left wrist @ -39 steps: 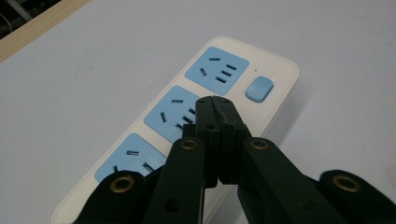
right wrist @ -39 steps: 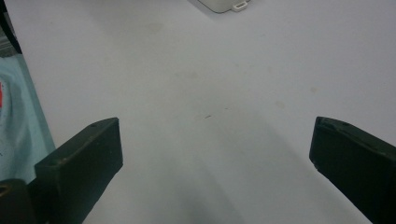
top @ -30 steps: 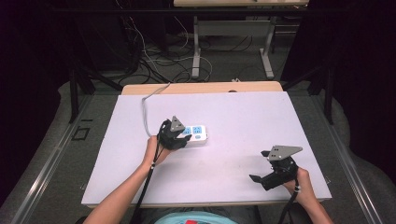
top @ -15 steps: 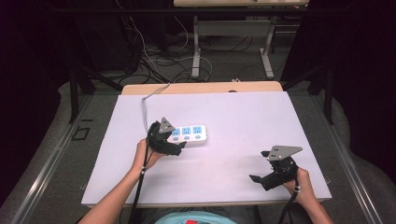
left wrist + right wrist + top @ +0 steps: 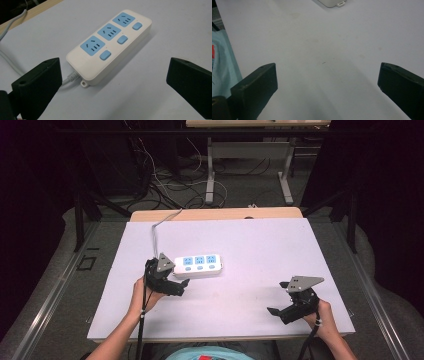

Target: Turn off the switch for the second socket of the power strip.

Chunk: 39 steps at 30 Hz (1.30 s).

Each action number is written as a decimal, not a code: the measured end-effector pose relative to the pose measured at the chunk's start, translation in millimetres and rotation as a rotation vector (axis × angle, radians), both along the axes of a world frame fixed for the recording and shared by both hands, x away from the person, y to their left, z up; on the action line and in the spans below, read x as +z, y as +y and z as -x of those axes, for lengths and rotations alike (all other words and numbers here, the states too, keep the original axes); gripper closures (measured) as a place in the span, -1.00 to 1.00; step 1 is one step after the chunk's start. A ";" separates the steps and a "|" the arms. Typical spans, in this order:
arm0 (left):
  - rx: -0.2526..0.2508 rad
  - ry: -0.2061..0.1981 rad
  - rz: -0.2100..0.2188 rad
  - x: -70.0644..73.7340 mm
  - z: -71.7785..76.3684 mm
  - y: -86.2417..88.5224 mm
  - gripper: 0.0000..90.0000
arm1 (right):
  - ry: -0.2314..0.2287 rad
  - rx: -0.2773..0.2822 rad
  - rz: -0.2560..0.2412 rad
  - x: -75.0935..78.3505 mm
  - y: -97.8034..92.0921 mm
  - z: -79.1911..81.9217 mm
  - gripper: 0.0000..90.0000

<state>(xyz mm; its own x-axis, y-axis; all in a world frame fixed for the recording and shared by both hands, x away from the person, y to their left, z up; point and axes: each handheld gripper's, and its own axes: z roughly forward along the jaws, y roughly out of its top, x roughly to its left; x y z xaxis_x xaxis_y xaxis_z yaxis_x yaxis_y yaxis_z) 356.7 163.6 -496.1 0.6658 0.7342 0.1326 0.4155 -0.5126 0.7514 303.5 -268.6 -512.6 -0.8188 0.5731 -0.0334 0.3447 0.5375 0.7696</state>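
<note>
A white power strip (image 5: 109, 46) with three blue sockets and three blue switches lay flat on the counter (image 5: 260, 245), left of centre, its grey cord (image 5: 156, 227) trailing off the far edge. The left tool (image 5: 175, 284) sat released just beside its cord end, apparently about to grasp; closing would call for advancing until the jaws straddled the body. The right tool (image 5: 278, 312) rested released, well apart near the front right.

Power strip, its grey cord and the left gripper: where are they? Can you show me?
power strip (image 5: 110, 45), left gripper view, its white top.
grey cord (image 5: 155, 236), high view, the stretch crossing the table.
left gripper (image 5: 181, 286), high view, between its fingertips.
</note>
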 end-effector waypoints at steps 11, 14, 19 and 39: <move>0.016 -0.001 -0.008 -2.5 24.4 21.0 -1.00 | -0.003 -0.002 0.002 -0.2 0.3 0.0 -0.95; 0.018 0.001 -0.016 -3.1 29.6 25.9 -1.00 | -0.001 -0.001 0.002 -0.1 0.3 -0.1 -0.95; 0.017 0.002 -0.028 -5.4 37.2 32.1 -1.00 | -0.008 0.006 0.005 -0.4 0.0 -1.3 -0.95; 0.043 -0.004 -0.007 -10.8 60.4 57.1 -1.00 | -0.006 -0.004 0.005 -0.6 0.2 -0.7 -0.95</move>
